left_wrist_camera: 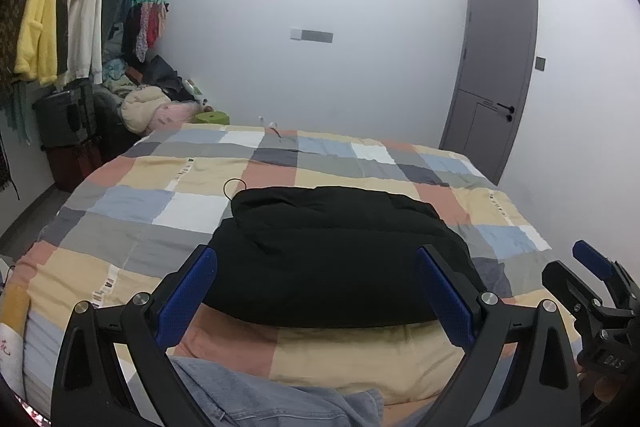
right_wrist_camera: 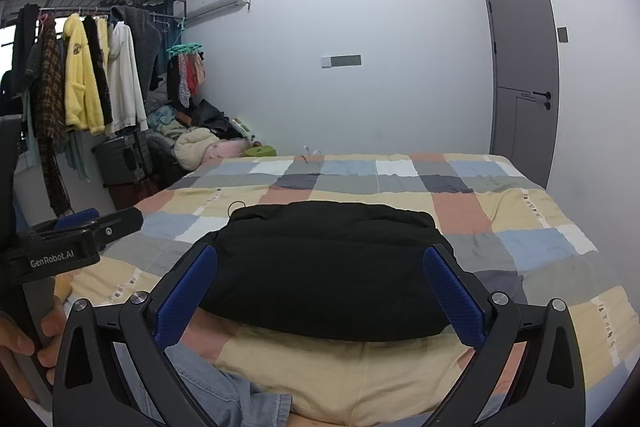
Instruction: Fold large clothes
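Observation:
A black padded garment [left_wrist_camera: 336, 251] lies folded into a compact bundle on the checkered bedspread [left_wrist_camera: 160, 203], near the bed's front edge. It also shows in the right wrist view [right_wrist_camera: 328, 267]. My left gripper [left_wrist_camera: 316, 267] is open and empty, held back from the bundle with its blue pads [left_wrist_camera: 188, 295] framing it. My right gripper [right_wrist_camera: 320, 271] is open and empty too, likewise short of the garment. The right gripper shows at the right edge of the left wrist view [left_wrist_camera: 592, 287]. The left gripper shows at the left of the right wrist view [right_wrist_camera: 80, 231].
A light blue denim garment [left_wrist_camera: 260, 395] lies at the near edge of the bed, also in the right wrist view [right_wrist_camera: 216, 391]. A clothes rack [right_wrist_camera: 92, 67] with hanging clothes and a pile of items stands at the left. A grey door [right_wrist_camera: 524, 67] is at the right.

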### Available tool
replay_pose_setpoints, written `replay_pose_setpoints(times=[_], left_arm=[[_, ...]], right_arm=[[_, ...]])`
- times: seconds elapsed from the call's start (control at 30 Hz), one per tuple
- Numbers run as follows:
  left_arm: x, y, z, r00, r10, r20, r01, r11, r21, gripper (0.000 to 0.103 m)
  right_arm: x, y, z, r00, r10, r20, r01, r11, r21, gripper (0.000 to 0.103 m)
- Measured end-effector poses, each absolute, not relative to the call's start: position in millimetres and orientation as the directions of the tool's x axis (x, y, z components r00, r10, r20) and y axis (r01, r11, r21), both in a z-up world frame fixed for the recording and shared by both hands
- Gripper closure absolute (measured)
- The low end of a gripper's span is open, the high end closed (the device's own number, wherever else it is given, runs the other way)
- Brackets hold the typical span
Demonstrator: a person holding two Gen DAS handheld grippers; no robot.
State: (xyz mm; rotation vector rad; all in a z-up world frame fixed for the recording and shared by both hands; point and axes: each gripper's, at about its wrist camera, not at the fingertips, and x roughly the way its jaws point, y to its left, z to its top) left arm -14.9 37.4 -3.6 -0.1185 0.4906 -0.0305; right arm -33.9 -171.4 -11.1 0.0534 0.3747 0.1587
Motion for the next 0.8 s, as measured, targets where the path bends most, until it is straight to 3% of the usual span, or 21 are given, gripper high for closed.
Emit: replay_pose_setpoints(times=[0.13,0.8], left_arm=[[-15.2,37.6,-2.8,0.878,-0.1,-0.469,0.032,0.988,-0.151,0.004],[-13.2,37.5,-5.2,0.878,-0.076,-0.473,0.02,0.992,-0.123,0.004]], right_arm=[[-34.1,-170.8,-9.4,0.919,0.165,-0.358,-0.147,0.986,0.077,0.0],[-32.1,-171.7,-15.0,0.913,0.163,-0.373,-0.143,0.986,0.082,0.0]])
